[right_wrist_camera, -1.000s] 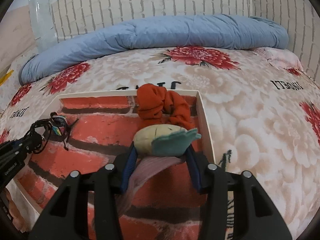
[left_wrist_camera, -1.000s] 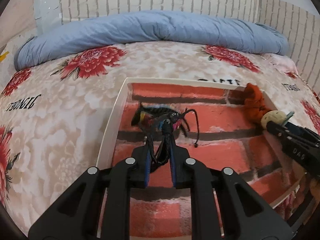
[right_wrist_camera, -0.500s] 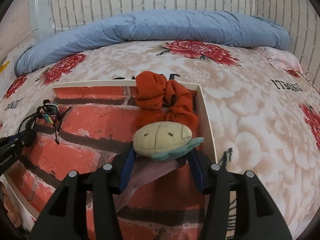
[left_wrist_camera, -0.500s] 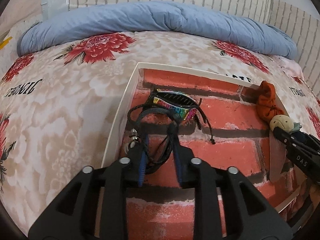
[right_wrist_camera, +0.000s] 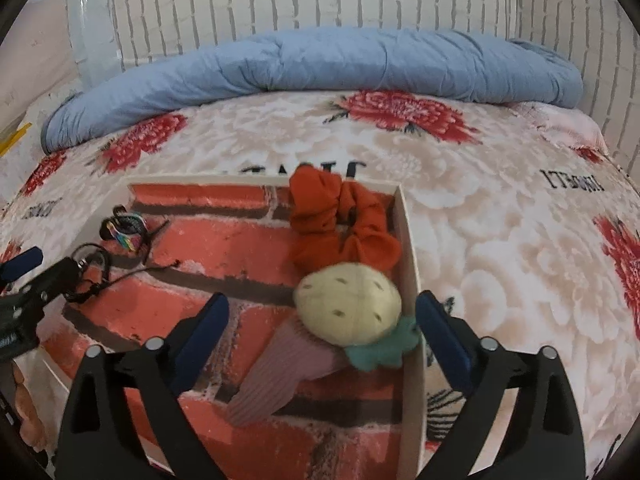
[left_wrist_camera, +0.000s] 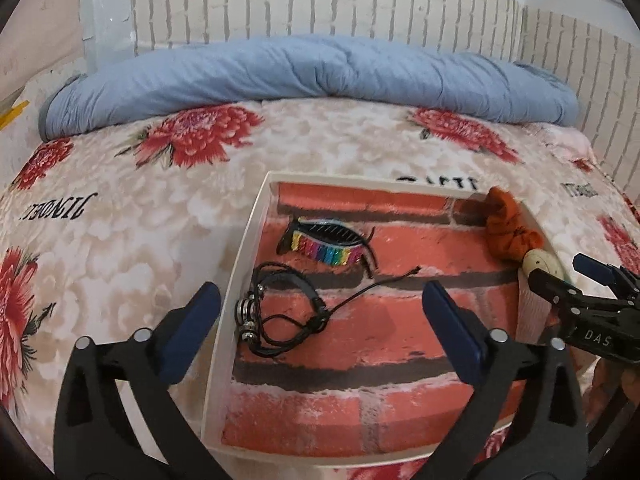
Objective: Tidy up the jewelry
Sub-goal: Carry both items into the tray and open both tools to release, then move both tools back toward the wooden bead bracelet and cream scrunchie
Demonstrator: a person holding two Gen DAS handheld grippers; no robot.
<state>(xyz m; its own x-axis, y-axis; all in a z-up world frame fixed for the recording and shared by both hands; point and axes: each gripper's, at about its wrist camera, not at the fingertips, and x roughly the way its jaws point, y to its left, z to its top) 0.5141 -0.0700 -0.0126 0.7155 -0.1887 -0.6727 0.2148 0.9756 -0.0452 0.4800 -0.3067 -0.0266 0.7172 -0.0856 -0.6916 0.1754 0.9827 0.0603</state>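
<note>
my left gripper (left_wrist_camera: 320,312) just opened wide, black cord bracelet (left_wrist_camera: 280,312) lying free between its fingers in the tray (left_wrist_camera: 240,264), my right gripper (right_wrist_camera: 322,328) likewise opened, strawberry plush clip (right_wrist_camera: 344,312) resting between, near the tray's right wall

We get soft, even indoor light in both wrist views, a bit dim and warm, with no hard glare anywhere. Shadows are faint: the black cord bracelet with metal beads (left_wrist_camera: 280,312) throws only a thin smudge on the shallow white box with the red brick-print floor (left_wrist_camera: 244,264). The fisheye bends everything hard, so the white brick-pattern wall (right_wrist_camera: 360,0) bows and the frame corners go black. The middle is fairly sharp; the cream plush strawberry (right_wrist_camera: 348,306) looks slightly soft, and the flowered pink-and-red bedspread (right_wrist_camera: 500,248) smears toward the right edge. The rolled blue quilt (left_wrist_camera: 312,76) far off stays readable though grainy.
</note>
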